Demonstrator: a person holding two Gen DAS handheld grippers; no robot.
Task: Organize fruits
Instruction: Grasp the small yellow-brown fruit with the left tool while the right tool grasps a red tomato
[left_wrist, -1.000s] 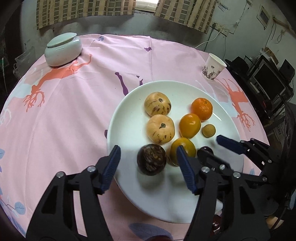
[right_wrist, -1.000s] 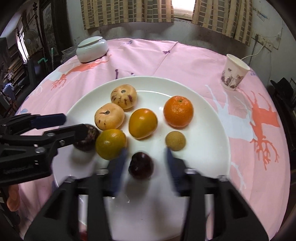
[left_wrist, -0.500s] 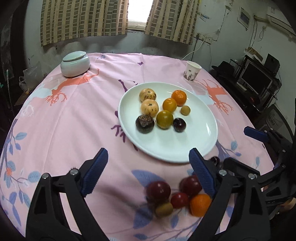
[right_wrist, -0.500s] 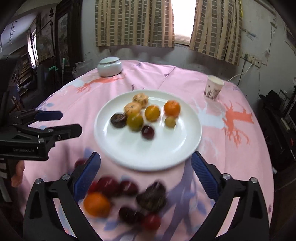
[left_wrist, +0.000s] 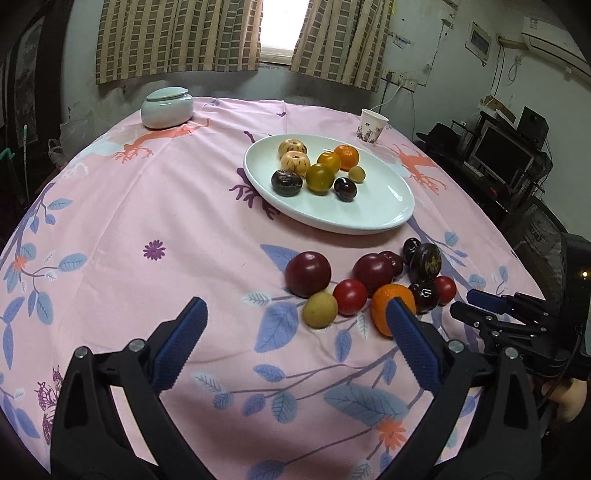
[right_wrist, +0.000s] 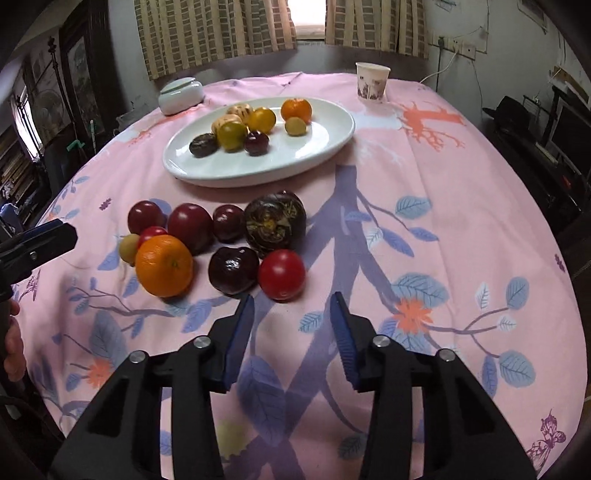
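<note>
Pink floral cloth covers the round counter; checked curtains and a window behind. Wide white ceramic plate sits toward the far side, already holding seven or so fruits bunched at one end, with bare plate on the near side.

Loose fruit cluster lies on the cloth just short of the plate: round orange citrus, glossy dark plum, small red tomato-like fruit, big dark mottled round fruit, several maroon ones behind.

Left claw: jaws opening, nearly as wide as they go, nothing between them; its right finger overlaps the citrus in view, contact unclear. Right claw: jaws closing, empty, hovering just short of the red fruit and plum.

Judgement: next pick is under way, the nearest front-row fruit the likely target. To do it well, reopen the right claw before closing in, centre one fruit between the pads, come down steeply so neighbours are not nudged and set rolling. Grip softly, since ripe skins bruise. Take outer fruits first; set down on bare plate.
</note>
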